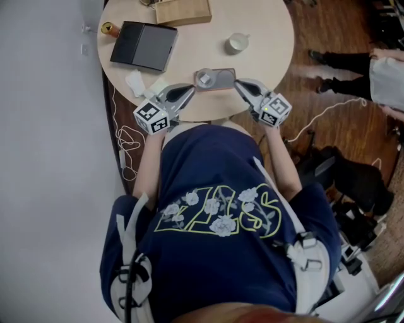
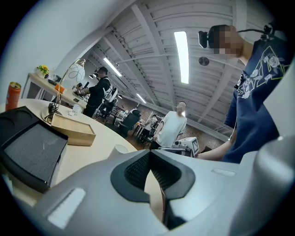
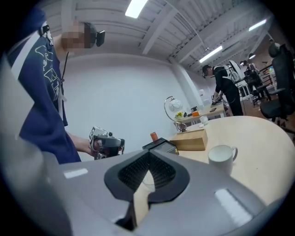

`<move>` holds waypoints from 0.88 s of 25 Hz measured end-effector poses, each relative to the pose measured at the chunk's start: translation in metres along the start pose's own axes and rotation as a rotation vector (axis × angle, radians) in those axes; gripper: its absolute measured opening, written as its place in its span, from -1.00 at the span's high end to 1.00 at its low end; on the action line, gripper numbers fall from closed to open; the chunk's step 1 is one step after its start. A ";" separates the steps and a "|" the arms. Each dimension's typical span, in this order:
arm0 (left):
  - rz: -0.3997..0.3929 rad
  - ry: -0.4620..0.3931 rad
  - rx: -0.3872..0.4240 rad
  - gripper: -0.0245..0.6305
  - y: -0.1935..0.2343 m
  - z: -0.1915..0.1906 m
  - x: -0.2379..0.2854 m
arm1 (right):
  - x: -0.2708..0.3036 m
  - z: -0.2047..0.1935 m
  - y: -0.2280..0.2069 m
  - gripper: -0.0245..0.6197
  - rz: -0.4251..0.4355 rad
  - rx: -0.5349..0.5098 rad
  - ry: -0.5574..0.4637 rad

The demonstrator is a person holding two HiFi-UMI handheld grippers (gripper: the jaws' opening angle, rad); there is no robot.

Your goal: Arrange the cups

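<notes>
Left hand-held gripper [image 2: 149, 153] has its jaws pressed together at the tips, with nothing caught between the ribbed pads. Its tip rests over the near edge of the round table [image 1: 271, 25]. The right hand-held gripper [image 3: 148, 156] is likewise closed pad to pad and holds nothing, and it sits at the same near edge. Seen from the head view, the two point toward each other, the left one [image 1: 188, 91] and the right one [image 1: 240, 84] flanking a small grey tray [image 1: 221, 79]. I cannot tell whether either tip touches the tray. A small clear glass [image 1: 204, 79] stands on the tray's left part. The white cup [image 1: 238, 43] stands upright on the bare table, farther in and a little right of the tray, apart from it, with its handle on the right. At the far left lie a black flat case [image 1: 144, 45] and an orange can [image 1: 108, 28]. A wooden box [image 1: 183, 11] sits at the far edge.
</notes>
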State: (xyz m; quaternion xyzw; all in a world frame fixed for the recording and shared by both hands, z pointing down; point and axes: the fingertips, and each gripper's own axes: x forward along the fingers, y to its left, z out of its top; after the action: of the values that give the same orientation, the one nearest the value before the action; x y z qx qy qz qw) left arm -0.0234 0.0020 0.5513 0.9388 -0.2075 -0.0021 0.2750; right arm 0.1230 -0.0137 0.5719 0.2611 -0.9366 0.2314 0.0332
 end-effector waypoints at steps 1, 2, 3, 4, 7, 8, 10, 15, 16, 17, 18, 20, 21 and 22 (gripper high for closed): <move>-0.001 0.023 0.015 0.93 -0.002 -0.001 0.002 | -0.001 0.002 0.000 0.92 -0.004 0.012 -0.010; 0.002 0.046 0.027 0.93 -0.003 -0.002 0.004 | -0.002 0.003 0.000 0.92 -0.005 0.017 -0.015; 0.008 0.060 0.032 0.93 -0.002 -0.003 0.006 | -0.001 0.003 0.000 0.92 -0.006 0.017 -0.017; 0.015 0.063 0.033 0.93 -0.001 -0.003 0.007 | 0.000 0.004 0.001 0.92 -0.005 0.012 -0.016; 0.010 0.037 0.026 0.93 -0.001 0.001 0.008 | 0.000 0.005 0.002 0.92 0.002 -0.007 -0.013; 0.007 0.026 0.022 0.93 -0.002 0.003 0.009 | 0.000 0.006 0.002 0.92 0.004 -0.010 -0.016; 0.006 0.015 0.019 0.93 -0.003 0.005 0.009 | -0.001 0.008 0.002 0.92 0.006 -0.010 -0.020; -0.011 0.012 0.017 0.92 0.000 0.006 0.010 | 0.000 0.011 -0.003 0.92 -0.006 -0.009 -0.020; -0.012 0.014 0.018 0.92 0.000 0.007 0.010 | 0.001 0.011 -0.004 0.92 -0.008 -0.013 -0.016; -0.015 0.017 0.021 0.93 0.001 0.006 0.010 | 0.002 0.011 -0.004 0.92 -0.012 -0.019 -0.011; -0.019 0.018 0.024 0.92 0.003 0.006 0.010 | 0.003 0.011 -0.005 0.92 -0.016 -0.024 -0.004; -0.024 0.018 0.026 0.92 0.004 0.007 0.009 | 0.004 0.012 -0.006 0.92 -0.022 -0.028 0.011; -0.021 0.015 0.022 0.92 0.004 0.008 0.009 | 0.005 0.013 -0.005 0.92 -0.025 -0.032 0.019; -0.018 0.012 0.017 0.92 0.004 0.010 0.009 | 0.005 0.014 -0.005 0.92 -0.028 -0.035 0.026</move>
State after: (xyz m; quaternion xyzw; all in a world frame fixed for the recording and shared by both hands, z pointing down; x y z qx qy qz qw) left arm -0.0180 -0.0099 0.5460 0.9429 -0.1974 0.0027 0.2681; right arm 0.1219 -0.0266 0.5628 0.2706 -0.9362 0.2179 0.0530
